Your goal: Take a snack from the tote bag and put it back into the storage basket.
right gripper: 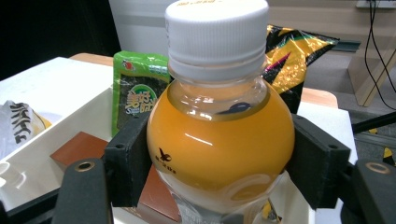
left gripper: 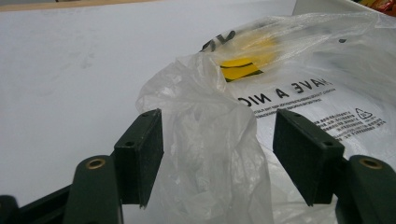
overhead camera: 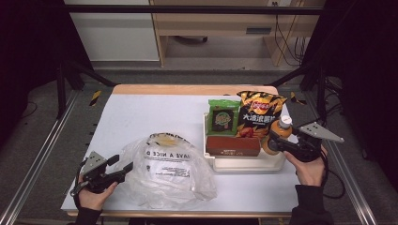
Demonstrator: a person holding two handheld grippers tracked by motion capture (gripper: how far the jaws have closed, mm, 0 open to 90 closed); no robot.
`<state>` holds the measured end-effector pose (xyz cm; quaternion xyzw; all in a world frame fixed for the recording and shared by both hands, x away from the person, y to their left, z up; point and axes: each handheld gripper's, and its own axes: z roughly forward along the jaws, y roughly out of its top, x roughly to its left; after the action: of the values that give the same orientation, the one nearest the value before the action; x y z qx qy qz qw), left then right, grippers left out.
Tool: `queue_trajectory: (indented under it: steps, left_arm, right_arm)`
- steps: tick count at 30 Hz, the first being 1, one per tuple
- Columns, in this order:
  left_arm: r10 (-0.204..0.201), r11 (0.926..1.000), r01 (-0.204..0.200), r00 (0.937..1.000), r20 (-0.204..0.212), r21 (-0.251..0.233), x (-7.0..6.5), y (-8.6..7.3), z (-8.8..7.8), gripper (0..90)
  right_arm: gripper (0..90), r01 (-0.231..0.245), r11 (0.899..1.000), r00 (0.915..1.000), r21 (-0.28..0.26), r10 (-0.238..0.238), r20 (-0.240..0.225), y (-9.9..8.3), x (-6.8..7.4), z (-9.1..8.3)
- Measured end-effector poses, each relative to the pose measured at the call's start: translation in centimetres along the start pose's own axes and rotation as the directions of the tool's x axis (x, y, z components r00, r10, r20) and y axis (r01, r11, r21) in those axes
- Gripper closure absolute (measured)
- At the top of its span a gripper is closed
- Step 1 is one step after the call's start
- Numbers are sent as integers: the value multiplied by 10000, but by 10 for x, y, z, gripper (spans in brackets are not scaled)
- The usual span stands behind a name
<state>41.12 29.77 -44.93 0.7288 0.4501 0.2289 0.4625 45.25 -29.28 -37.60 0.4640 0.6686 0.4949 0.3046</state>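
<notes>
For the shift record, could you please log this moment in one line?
right gripper: shut on juice bottle at tray | left gripper: open around plastic bag edge

Bright, even overhead light on the white table (overhead camera: pixel 141 112) — dark surroundings at nine and three o'clock. Glare streaks the bottle (right gripper: pixel 219 140); the plastic bag (left gripper: pixel 219 154) blurs up close — shadows soft.

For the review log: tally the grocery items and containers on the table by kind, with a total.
Bottle of orange drink: 1
Chip bag: 1
Green snack packet: 1
Brown box: 1
White tray: 1
Clear plastic bag: 1
Total: 6
</notes>
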Motion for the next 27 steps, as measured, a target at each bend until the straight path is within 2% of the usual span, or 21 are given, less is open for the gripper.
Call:
queue_trajectory:
  steps: [7,16,19,27]
  left_arm:
    - [0,10000,0,10000,0,-14,0,0,0,335]
    - [11,10000,-11,10000,2,-12,0,0,0,335]
    - [-6,10000,6,10000,2,-22,0,0,0,334]
    - [-1,10000,1,10000,-2,-5,0,0,0,334]
  right_arm:
    - [302,65,9999,10000,130,-66,47,-6,-5,2]
    - [302,29,9983,10000,590,-29,-8,-20,-8,11]
    - [302,154,9965,9999,827,-157,27,-23,-8,14]
    - [301,-115,9942,9999,1070,114,12,-34,-13,19]
